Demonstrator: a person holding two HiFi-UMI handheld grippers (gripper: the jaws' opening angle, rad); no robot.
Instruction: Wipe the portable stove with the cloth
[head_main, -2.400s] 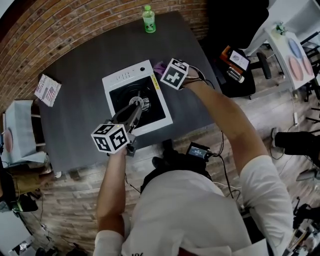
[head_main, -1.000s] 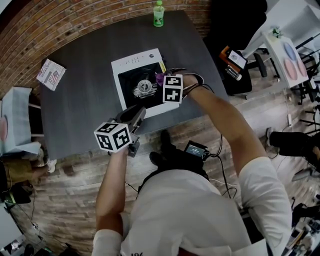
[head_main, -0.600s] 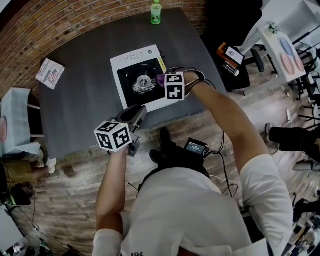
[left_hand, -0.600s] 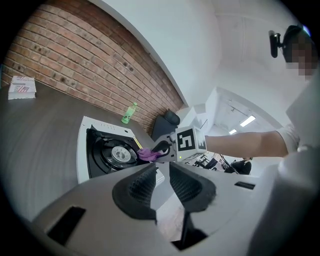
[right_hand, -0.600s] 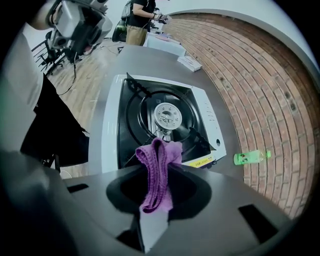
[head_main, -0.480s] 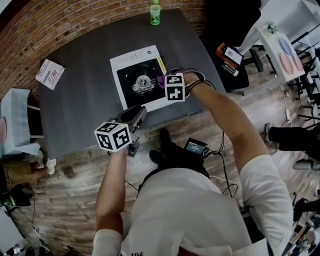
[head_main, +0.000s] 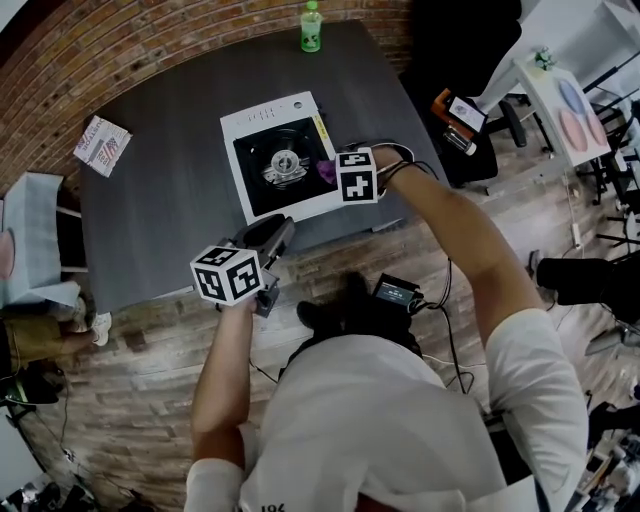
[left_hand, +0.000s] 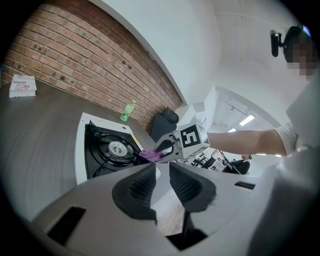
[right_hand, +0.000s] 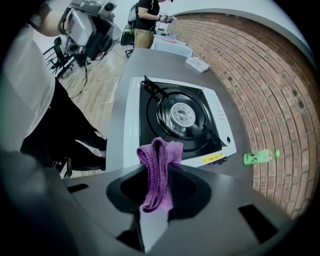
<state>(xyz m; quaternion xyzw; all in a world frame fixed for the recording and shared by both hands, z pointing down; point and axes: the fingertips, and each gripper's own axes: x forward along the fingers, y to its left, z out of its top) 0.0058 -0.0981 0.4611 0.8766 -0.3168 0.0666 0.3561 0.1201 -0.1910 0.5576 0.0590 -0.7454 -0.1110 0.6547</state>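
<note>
Nearest the person, the left gripper (left_hand: 161, 176) hangs over the near edge of the dark table (head_main: 150, 210), its jaws a narrow gap apart with nothing between them, well short of the stove. Beyond it, the right gripper (right_hand: 157, 172) is clamped on a folded purple cloth (right_hand: 159, 152), which stands up between its jaws and pokes out past their tips. This gripper comes in from the stove's right side, with the cloth at the right edge of the black top; whether the fabric touches the surface cannot be told. The stove (head_main: 236, 130) lies flat on the table, white-rimmed, its control strip on the far side. Seen along the right gripper's jaws, the round burner (right_hand: 181, 114) lies straight ahead of the cloth and lower, with the pan supports between them. The coming stroke therefore appears to run leftward across the black top from the right edge, and the right gripper is plainly the nearer and the only one carrying the cloth. A green bottle (head_main: 311, 27) stands at the table's far edge, well apart.
</note>
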